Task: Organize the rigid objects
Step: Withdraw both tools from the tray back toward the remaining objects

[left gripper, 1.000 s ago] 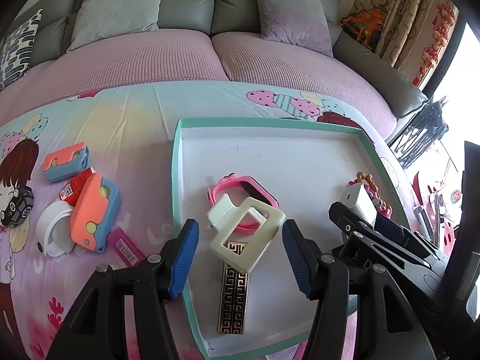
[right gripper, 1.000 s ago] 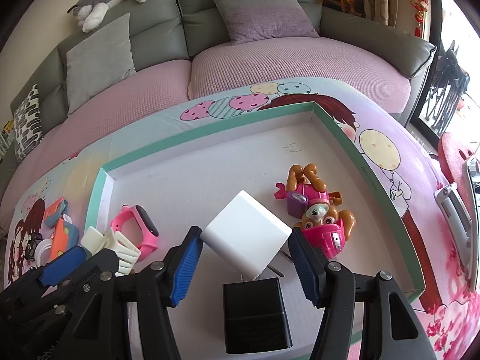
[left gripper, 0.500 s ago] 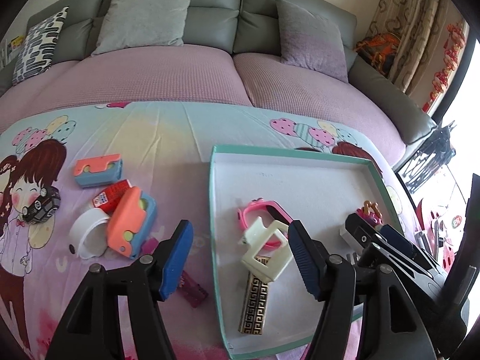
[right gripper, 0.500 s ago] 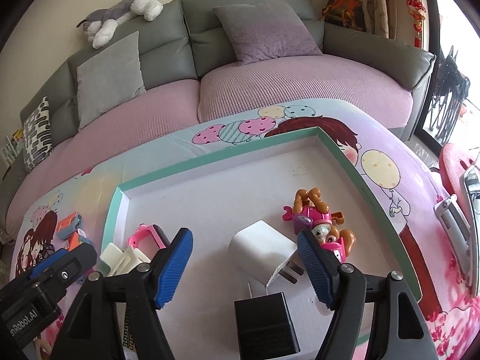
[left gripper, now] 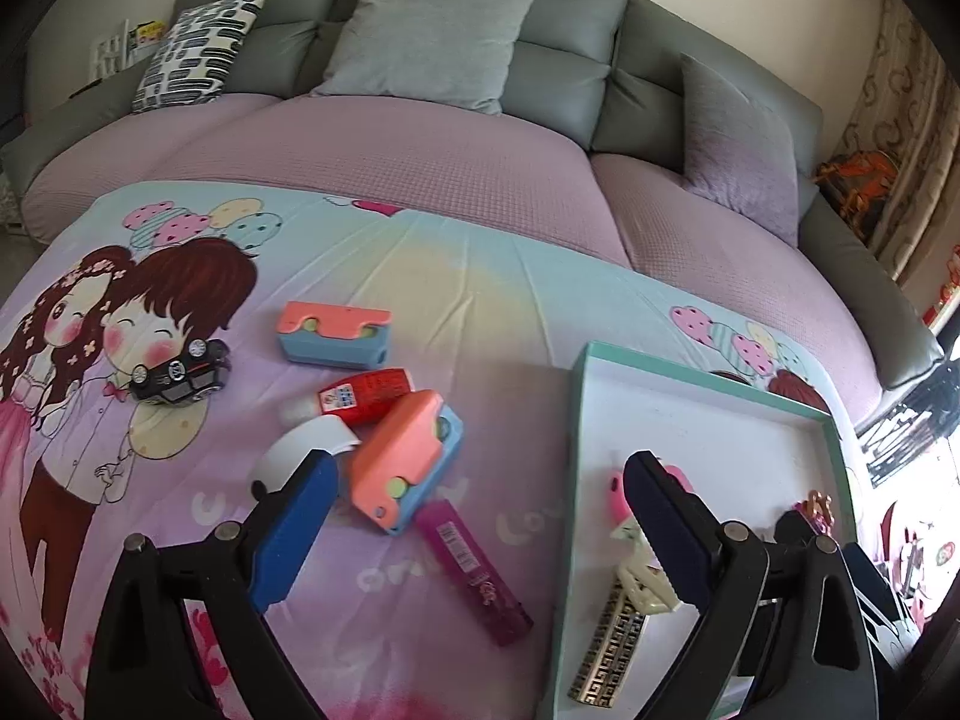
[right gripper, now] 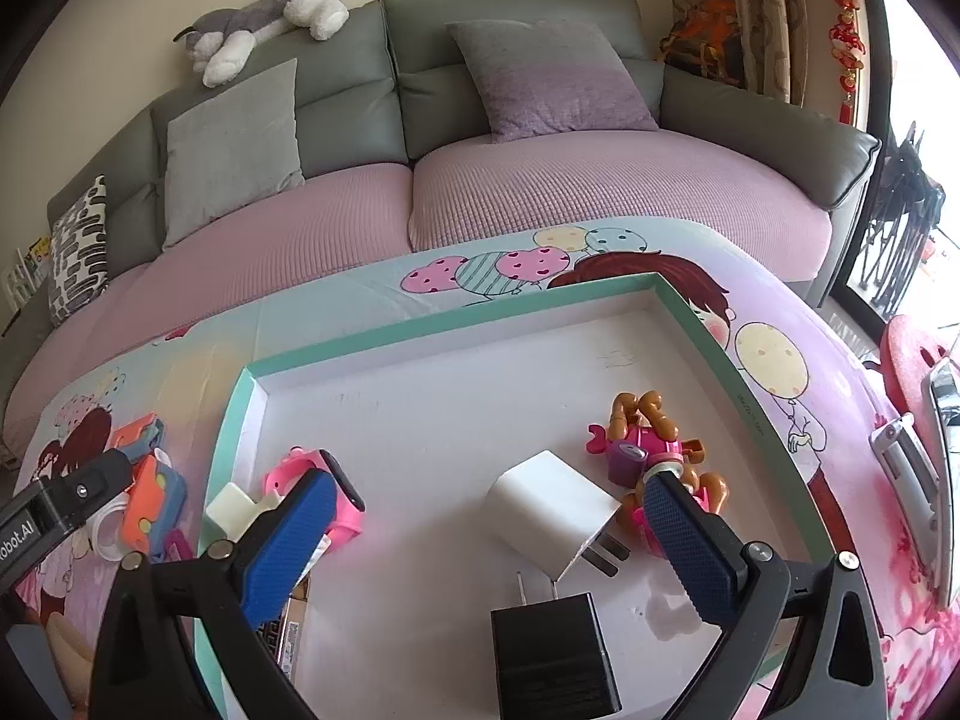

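Observation:
My left gripper (left gripper: pixel 480 528) hangs over the printed cloth just left of the teal-rimmed tray (left gripper: pixel 577 420), its jaws opening and gripping nothing. Below it lie an orange-and-blue case (left gripper: pixel 408 462), a magenta stick (left gripper: pixel 474 576) and a white tape roll (left gripper: pixel 300 450). The cream clip (left gripper: pixel 642 576) rests in the tray on a gold-patterned bar (left gripper: pixel 609 654). My right gripper (right gripper: pixel 489 546) is over the tray (right gripper: pixel 420 324), jaws opening. The white charger (right gripper: pixel 546 510) lies between them, untouched, behind a black charger (right gripper: pixel 552 654).
A second orange-and-blue case (left gripper: pixel 333 336), a red tube (left gripper: pixel 366 396) and a black toy car (left gripper: pixel 180 372) lie farther left. The tray also holds a pink watch (right gripper: pixel 336 492) and a dog figure (right gripper: pixel 648 456). A sofa with cushions (left gripper: pixel 432 42) runs behind the table.
Both grippers opened wide. The left one let go of the cream clip and swung left out of the tray. The right one released the white charger, which now lies on the tray floor.

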A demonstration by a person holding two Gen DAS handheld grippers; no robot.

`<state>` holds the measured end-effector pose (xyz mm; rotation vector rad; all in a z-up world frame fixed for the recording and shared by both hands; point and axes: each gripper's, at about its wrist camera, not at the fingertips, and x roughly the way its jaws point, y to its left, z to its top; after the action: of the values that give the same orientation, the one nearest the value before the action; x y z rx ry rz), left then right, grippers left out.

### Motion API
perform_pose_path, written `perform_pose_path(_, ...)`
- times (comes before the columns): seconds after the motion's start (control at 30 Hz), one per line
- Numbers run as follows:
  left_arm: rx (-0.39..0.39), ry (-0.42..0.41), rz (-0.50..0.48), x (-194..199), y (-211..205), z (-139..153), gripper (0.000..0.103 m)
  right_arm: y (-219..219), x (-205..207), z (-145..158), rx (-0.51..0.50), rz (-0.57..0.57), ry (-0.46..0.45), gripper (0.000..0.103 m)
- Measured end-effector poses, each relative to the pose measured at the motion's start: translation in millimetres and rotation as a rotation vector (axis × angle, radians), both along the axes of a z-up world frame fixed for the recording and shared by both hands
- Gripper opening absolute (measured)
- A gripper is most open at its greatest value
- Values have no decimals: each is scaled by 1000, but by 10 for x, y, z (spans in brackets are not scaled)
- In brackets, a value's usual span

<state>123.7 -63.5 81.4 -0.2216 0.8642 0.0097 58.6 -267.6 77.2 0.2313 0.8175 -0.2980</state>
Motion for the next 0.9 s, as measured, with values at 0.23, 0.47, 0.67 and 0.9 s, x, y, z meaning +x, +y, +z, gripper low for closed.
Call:
perform_pose_path(0.23, 27, 4, 44, 0, 73, -34, 103, 45, 12, -3, -6, 11, 2, 103)
perform_pose_path(0.47, 47, -6, 84, -19, 222, -18, 103, 79, 19, -5, 13, 26, -6, 103)
perform_pose_path(0.67, 44, -14, 138, -34, 453, -6, 103, 174, 47, 2, 22, 56, -14, 103)
perform_pose_path(0.9, 82, -36, 231, -119, 791, 29, 103, 347, 92, 10, 21, 102, -17, 103)
